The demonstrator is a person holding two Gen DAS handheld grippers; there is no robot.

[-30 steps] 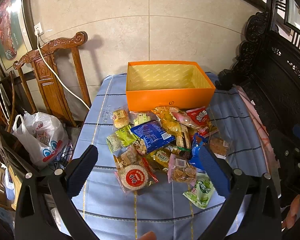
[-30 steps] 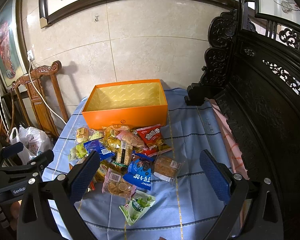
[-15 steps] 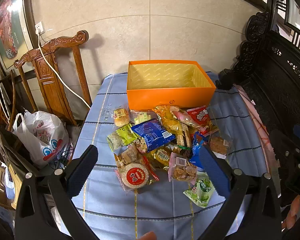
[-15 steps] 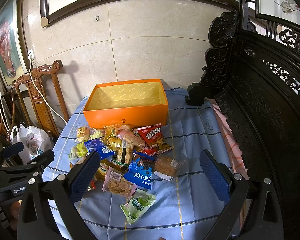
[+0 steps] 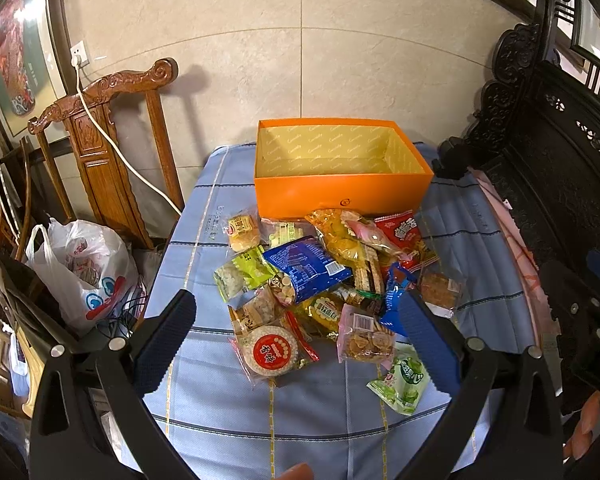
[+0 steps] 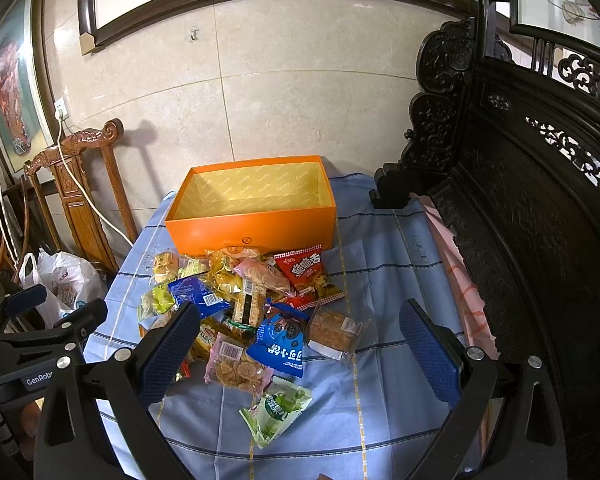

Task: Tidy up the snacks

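Two open grippers, one pile of snacks

Two grippers hang above a blue checked tablecloth [image 5: 480, 216], and neither has hold of anything. Biggest piece on the cloth is the orange box [image 5: 342, 196], lid off, yellow-lined, nothing visible inside. Right against its near wall lies the heap of snack packets [image 5: 324, 276], overlapping every which way. Nearer than the box, a blue packet [image 5: 306, 266] rests on top of the heap; a red packet [image 6: 302, 274] sits close to the box's front right corner. Farther out from the box, a round red-labelled biscuit pack [image 5: 270, 350] and a pink bag of crisps [image 6: 236, 368] mark the heap's near side. Farthest from the box, a small green packet [image 6: 278, 408] lies almost clear of the rest. Left gripper [image 5: 296, 338], jaws spread wide, frames the near end of the heap. Right gripper [image 6: 298, 350], equally wide, empty too.
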